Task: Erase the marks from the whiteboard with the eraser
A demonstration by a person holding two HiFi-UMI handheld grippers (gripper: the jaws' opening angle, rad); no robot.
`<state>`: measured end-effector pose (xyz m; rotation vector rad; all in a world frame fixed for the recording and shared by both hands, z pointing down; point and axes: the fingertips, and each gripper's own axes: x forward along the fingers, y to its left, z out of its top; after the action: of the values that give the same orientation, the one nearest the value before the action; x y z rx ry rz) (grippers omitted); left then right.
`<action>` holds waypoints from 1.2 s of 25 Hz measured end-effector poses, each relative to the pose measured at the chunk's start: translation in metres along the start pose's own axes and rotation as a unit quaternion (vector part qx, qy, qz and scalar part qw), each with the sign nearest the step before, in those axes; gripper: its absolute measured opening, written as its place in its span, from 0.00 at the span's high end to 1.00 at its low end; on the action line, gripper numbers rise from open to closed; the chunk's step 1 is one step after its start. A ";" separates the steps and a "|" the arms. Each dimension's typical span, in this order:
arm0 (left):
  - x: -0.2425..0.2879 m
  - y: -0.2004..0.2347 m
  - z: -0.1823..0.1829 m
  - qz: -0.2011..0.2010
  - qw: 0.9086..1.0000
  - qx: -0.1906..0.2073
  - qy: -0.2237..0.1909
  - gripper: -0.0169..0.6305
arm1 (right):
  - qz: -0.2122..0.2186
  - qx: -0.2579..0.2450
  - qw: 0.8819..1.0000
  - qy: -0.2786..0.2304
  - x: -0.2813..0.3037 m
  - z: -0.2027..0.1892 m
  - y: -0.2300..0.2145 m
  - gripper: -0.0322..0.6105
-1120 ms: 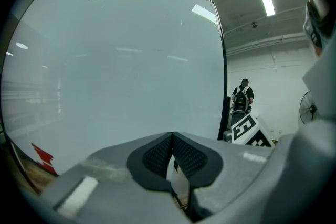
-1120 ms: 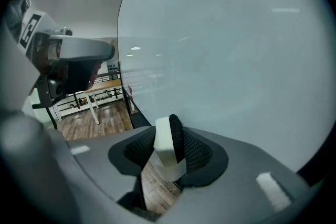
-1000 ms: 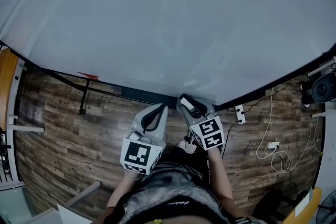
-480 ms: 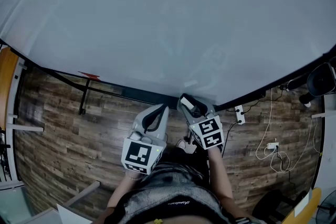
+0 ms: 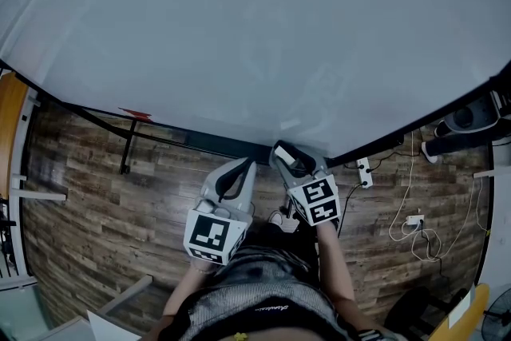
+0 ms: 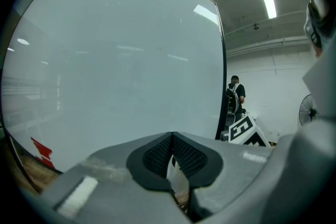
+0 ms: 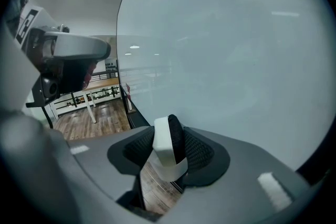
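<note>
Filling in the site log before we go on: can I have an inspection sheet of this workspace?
Surface: whiteboard, no pen marks visible, only light reflections; a red patch at its lower edge.
Job's things: eraser, upright between the right gripper's pads.
Clutter: nothing seen.
Grippers: left gripper shut, empty; right gripper on the eraser, its jaws having just been opening a little.
Cables: power strip and white cable on the floor to the right.
Surroundings: wood floor; a person stands beyond the board's edge.
</note>
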<state>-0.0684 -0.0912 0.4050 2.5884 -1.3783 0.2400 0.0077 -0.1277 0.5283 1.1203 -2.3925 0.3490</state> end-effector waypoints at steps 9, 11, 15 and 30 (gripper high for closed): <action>-0.002 -0.002 -0.008 -0.003 1.000 -0.002 0.006 0.97 | 0.023 0.026 0.999 -0.034 -0.013 0.004 -0.001 0.58; -0.003 -0.001 -0.008 -0.003 1.000 -0.001 0.006 0.97 | 0.025 0.030 0.998 -0.039 -0.015 0.006 -0.001 0.56; -0.004 -0.001 -0.009 -0.002 1.000 -0.001 0.007 0.97 | 0.021 0.032 0.998 -0.041 -0.015 0.006 -0.003 0.56; -0.008 -0.004 -0.010 -0.004 1.000 -0.001 0.007 0.97 | 0.017 0.027 0.999 -0.042 -0.025 0.008 -0.002 0.58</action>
<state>-0.0697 -0.0804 0.4125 2.5849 -1.3627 0.2559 0.0204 -0.1158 0.5082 1.1398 -2.4912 0.3871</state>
